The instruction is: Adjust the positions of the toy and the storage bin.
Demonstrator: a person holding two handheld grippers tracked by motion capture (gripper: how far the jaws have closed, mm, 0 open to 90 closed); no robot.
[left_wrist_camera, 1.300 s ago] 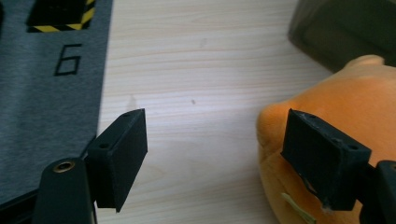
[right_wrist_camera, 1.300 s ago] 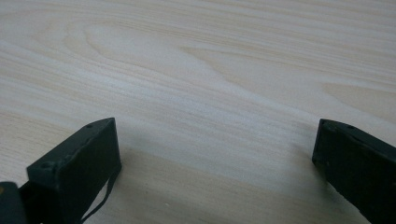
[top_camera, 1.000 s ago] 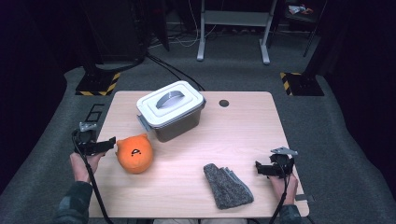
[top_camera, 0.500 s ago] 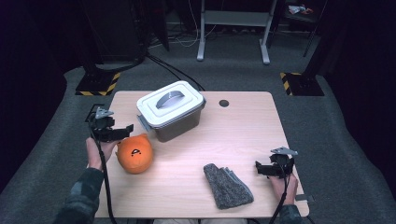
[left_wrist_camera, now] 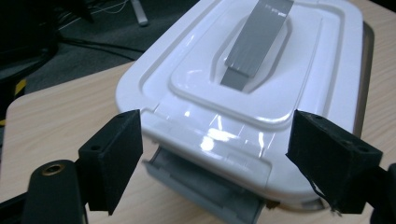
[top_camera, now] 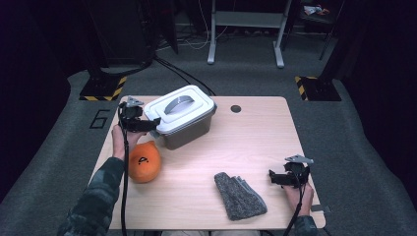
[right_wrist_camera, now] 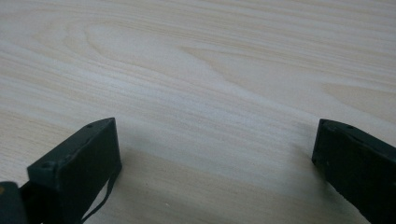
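Observation:
A grey box with a white lid (top_camera: 182, 115) and a grey handle stands at the table's far left. My left gripper (top_camera: 155, 125) is at the box's left end, open. In the left gripper view the lid (left_wrist_camera: 243, 93) and its grey end latch (left_wrist_camera: 201, 186) lie between the two jaws of the gripper (left_wrist_camera: 212, 154), apart from both; the jaws have just been closing slightly. An orange ball (top_camera: 143, 161) rests below that hand. My right gripper (top_camera: 272, 178) sits low at the front right, open over bare wood (right_wrist_camera: 212, 93). A grey cloth (top_camera: 239, 195) lies to its left.
The wooden table (top_camera: 255, 142) has a small round hole (top_camera: 236, 108) near its far edge. Dark floor, yellow-black striped stand feet (top_camera: 104, 88) and a metal frame lie beyond the table.
My left hand has moved away from the orange ball, up the table to the box's left end. The right hand has stayed put.

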